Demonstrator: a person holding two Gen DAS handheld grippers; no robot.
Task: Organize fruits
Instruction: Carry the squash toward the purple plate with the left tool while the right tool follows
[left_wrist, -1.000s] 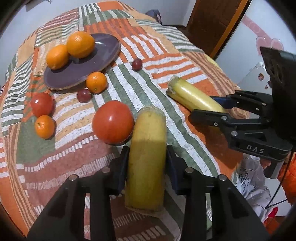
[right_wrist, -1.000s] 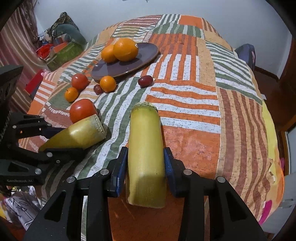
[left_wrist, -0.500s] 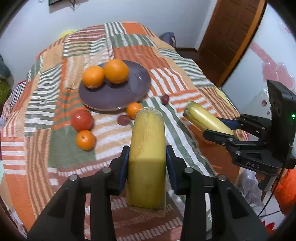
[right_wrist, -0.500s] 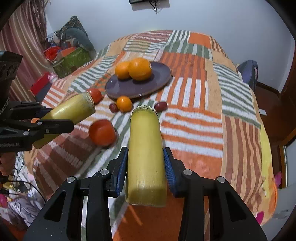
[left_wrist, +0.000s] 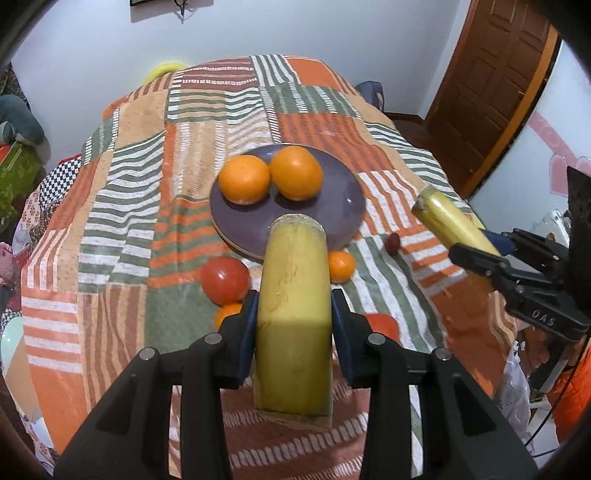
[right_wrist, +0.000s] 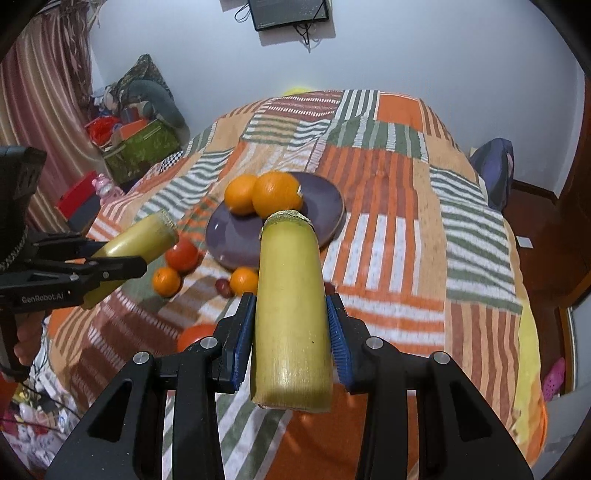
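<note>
My left gripper (left_wrist: 293, 325) is shut on a yellow sugarcane piece (left_wrist: 293, 314), held in the air above the bed. My right gripper (right_wrist: 290, 325) is shut on a second yellow sugarcane piece (right_wrist: 290, 314), also lifted; it shows at the right of the left wrist view (left_wrist: 448, 221). A purple plate (left_wrist: 332, 214) with two oranges (left_wrist: 243, 179) lies mid-bed. Loose on the blanket are two tomatoes (left_wrist: 225, 278), small oranges (left_wrist: 341, 266) and dark plums (left_wrist: 392, 242).
The striped patchwork blanket (left_wrist: 147, 184) covers the bed. A brown door (left_wrist: 491, 92) stands at the right. Boxes and bags (right_wrist: 140, 147) crowd the floor left of the bed, by a curtain. A wall-mounted screen (right_wrist: 288, 13) hangs behind.
Both grippers have risen and pulled back from the blanket with their sugarcane pieces. The plate and fruits now look farther away and lower. A tomato near the front rolled a little.
</note>
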